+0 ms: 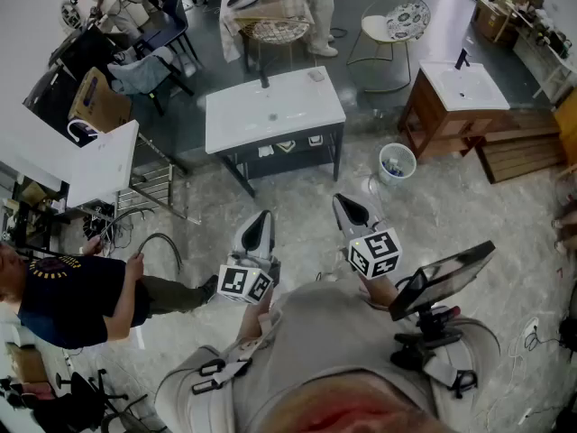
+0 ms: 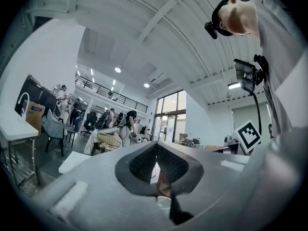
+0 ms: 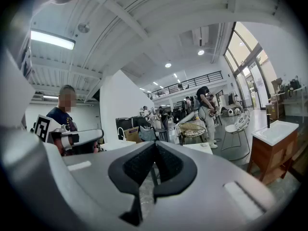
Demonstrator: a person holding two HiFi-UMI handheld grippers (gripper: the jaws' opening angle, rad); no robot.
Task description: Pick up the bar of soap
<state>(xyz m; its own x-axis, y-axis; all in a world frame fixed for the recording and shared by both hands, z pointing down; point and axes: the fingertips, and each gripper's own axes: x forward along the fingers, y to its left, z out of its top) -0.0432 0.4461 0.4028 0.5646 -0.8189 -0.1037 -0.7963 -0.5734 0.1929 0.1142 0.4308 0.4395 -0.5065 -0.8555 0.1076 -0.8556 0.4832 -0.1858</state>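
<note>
The bar of soap (image 1: 315, 75) is a small pale lump on the far right corner of the white sink counter (image 1: 270, 115), well ahead of both grippers. My left gripper (image 1: 262, 216) and right gripper (image 1: 348, 205) are held close to the body over the marble floor, pointing toward that counter. Each one's jaws meet with nothing between them. In the left gripper view the left gripper (image 2: 155, 148) looks up across the hall. The right gripper (image 3: 154, 147) aims toward the white counter (image 3: 202, 149) in the right gripper view.
A wooden vanity with a white basin (image 1: 462, 88) stands at the right, with a white bucket (image 1: 397, 161) beside it and wooden pallets (image 1: 523, 152) farther right. A person (image 1: 68, 291) sits at the left by a white table (image 1: 101, 162). Chairs (image 1: 397, 21) stand behind the counter.
</note>
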